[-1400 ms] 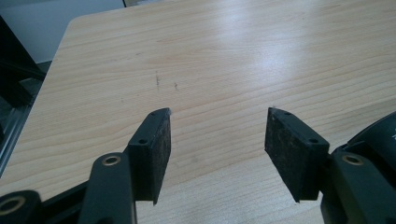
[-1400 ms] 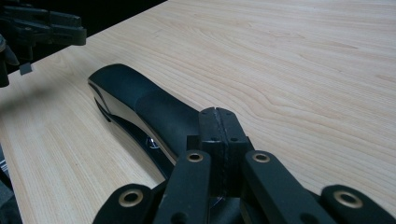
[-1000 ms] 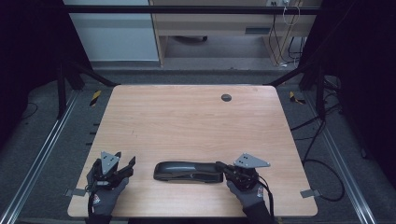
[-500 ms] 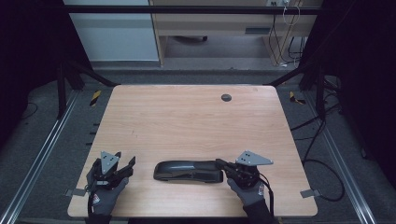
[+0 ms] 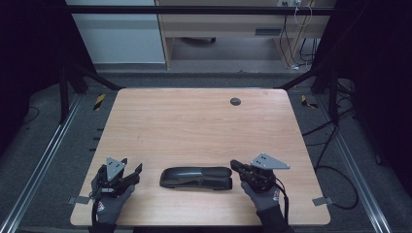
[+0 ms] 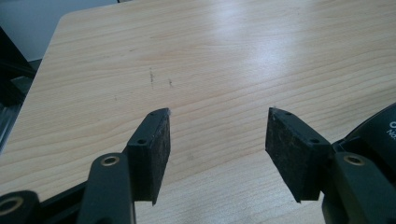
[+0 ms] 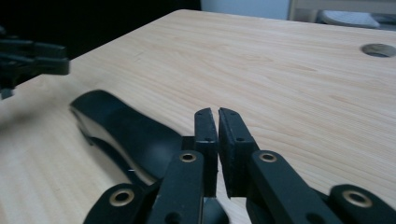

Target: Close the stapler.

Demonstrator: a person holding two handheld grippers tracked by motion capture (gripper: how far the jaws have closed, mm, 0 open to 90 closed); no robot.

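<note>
Lying flat near the front edge of the wooden table (image 5: 194, 121), a long black case (image 5: 197, 177) sits between two grippers. The left gripper (image 6: 217, 140) has its jaws wide apart. The right gripper (image 7: 218, 116) has its jaws together, just beside the case's end.

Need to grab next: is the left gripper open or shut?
Open. The left gripper has its fingers spread wide, bare wooden table between them.
</note>
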